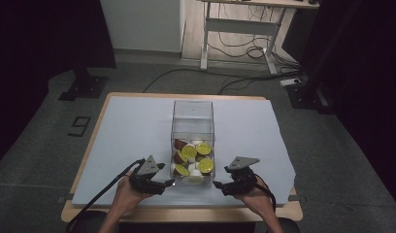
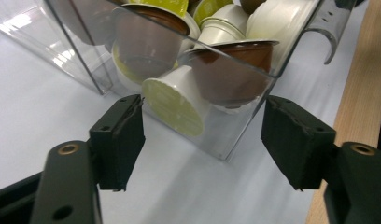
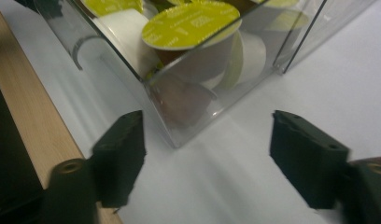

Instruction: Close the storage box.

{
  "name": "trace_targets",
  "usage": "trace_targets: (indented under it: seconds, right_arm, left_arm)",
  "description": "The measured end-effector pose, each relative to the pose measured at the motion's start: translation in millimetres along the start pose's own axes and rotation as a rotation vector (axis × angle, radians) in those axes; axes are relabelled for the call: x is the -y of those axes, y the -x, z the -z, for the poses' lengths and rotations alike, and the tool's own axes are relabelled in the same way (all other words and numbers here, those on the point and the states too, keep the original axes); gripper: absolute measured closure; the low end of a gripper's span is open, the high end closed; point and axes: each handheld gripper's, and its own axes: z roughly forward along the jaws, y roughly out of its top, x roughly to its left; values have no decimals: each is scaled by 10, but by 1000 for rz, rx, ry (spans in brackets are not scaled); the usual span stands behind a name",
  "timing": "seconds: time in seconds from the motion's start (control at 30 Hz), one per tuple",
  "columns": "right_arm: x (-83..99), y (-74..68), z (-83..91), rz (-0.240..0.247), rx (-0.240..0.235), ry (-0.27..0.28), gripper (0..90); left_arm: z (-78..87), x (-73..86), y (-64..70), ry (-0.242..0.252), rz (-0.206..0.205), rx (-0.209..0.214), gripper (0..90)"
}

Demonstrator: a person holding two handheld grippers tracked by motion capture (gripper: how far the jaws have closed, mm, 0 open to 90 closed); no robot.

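A clear plastic box stands on the white sheet and holds several coffee capsules with lime-green, brown and white parts. My left gripper is open at the box's near left corner. My right gripper is open at its near right corner. In the left gripper view the gripper has its jaws on either side of the box corner, behind which lie a lime-lidded white capsule and a brown capsule. In the right gripper view the gripper likewise straddles a corner below a lime-lidded capsule.
The wooden table edge runs just behind my hands. The white sheet is bare to the left and right of the box. Beyond the table are a desk frame, floor cables and a black stand base.
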Motion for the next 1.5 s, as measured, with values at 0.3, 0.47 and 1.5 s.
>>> trace_targets:
  seconds: [0.3,0.47,1.5]
  right_arm:
    - [-44,-43,32,10,-21,16,460]
    - [-65,-57,16,19,-25,11,524]
    - [-169,-87,16,-23,-50,8,626]
  left_arm:
    - [-27,-22,32,11,-32,41,455]
    - [-46,-21,19,9,-29,41,486]
    - [-109,-45,-82,74,13,-40,630]
